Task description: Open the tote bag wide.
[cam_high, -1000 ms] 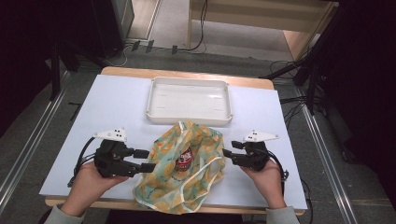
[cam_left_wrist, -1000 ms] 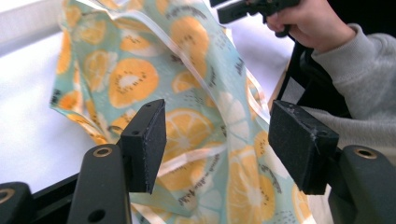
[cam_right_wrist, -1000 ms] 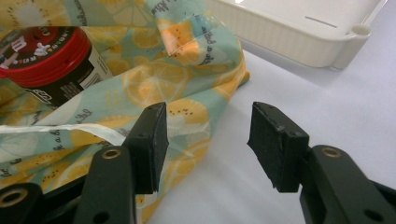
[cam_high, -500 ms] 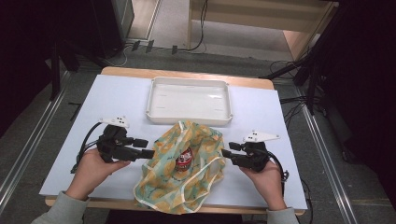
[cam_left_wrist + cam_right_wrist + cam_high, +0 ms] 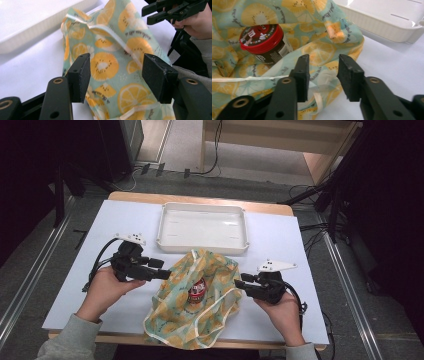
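While the left tongs [image 5: 165, 274] are hanging apart beside the fruit-print bag [image 5: 200, 305], the right tongs [image 5: 240, 282], jaws just closing around its rim ungripped, are leaving the jar [image 5: 197, 290] inside and the tray [image 5: 202, 227] waiting.

The table [image 5: 75, 270] carries a tray [image 5: 202, 226], a cloth bag [image 5: 220, 275] and two grippers. The tray sits near the far edge, about in the middle. The cloth bag lies in front of the tray, almost touching it, and reaches down to the near edge. A small jar [image 5: 198, 290] lies in the bag, near its middle. The left gripper [image 5: 162, 275] is at the left side of the bag, near the top. The right gripper [image 5: 240, 283] is at the right side of the bag. The bag lies between the two grippers. The hands come in over the near edge.
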`<action>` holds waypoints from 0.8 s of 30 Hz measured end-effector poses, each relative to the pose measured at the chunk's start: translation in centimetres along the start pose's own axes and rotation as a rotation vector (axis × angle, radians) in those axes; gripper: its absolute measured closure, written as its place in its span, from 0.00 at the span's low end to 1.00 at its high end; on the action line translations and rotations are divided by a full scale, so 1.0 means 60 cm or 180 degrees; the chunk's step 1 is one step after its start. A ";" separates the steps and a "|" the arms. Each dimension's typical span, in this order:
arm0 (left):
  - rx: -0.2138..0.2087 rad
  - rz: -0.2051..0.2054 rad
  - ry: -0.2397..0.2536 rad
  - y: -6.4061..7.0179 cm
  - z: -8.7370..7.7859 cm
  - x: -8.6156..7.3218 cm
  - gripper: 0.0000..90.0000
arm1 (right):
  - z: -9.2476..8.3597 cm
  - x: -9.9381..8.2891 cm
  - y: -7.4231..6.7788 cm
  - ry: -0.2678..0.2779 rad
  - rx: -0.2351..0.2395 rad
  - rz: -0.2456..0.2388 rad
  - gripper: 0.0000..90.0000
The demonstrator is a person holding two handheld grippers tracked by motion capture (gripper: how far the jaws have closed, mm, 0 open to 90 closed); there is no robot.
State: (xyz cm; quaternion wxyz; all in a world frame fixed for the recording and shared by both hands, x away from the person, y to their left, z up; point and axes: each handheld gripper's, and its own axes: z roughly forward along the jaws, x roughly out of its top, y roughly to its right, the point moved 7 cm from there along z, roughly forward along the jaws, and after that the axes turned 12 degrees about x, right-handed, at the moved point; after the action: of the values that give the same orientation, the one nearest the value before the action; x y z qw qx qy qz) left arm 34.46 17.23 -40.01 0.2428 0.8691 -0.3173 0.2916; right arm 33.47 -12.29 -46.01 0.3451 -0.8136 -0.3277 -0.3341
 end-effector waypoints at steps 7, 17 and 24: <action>-0.0078 0.0091 -0.0027 0.015 0.009 0.028 0.45 | 0.001 0.011 -0.009 0.0018 0.0076 0.0007 0.90; -0.0194 0.0193 -0.0066 0.035 0.031 0.059 0.45 | 0.017 0.030 -0.021 -0.0017 0.0147 -0.0049 1.00; -0.0231 0.0245 -0.0144 0.043 0.051 0.069 0.45 | 0.036 0.033 -0.022 -0.0038 0.0189 -0.0027 1.00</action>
State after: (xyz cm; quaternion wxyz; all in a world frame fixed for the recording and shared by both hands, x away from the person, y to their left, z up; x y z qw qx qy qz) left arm 36.36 11.91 -38.88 0.2555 0.8533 -0.3662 0.2693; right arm 34.23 -9.29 -45.19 0.3657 -0.8035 -0.3430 -0.3208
